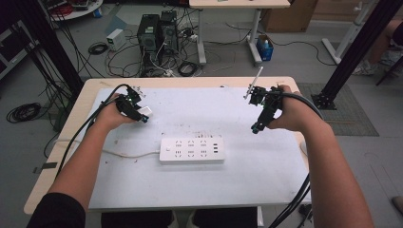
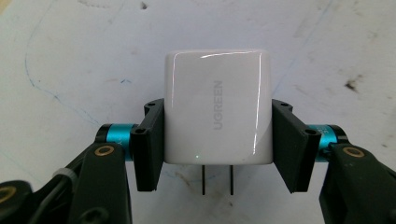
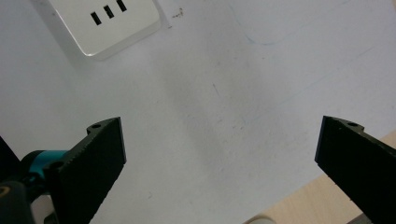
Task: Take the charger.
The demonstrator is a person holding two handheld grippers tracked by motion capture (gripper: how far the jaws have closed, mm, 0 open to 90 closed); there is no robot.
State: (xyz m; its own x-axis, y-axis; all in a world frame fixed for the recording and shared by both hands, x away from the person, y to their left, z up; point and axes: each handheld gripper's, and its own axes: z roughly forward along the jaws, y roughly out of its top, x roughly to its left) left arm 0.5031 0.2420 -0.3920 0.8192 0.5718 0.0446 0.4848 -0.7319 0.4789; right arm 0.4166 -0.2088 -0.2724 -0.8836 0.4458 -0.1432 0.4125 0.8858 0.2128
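A white UGREEN plug-in charger (image 2: 218, 107) sits between the black jaws of my left gripper (image 2: 218, 147), which press on both its sides; its two metal prongs point back toward the camera. From above, the left gripper (image 1: 142, 117) holds the charger (image 1: 145, 111) over the left part of the white mat. A white power strip (image 1: 191, 150) with several sockets lies in the mat's middle; its end with three small slots (image 3: 108, 21) shows in the right gripper view. My right gripper (image 1: 256, 127) hovers at the right, jaws wide apart with nothing between them (image 3: 219, 154).
The power strip's cord (image 1: 128, 155) runs left across the mat (image 1: 237, 180). The wooden table edge (image 3: 322, 200) lies close under the right gripper. Computers, cables and a desk stand on the floor beyond the table.
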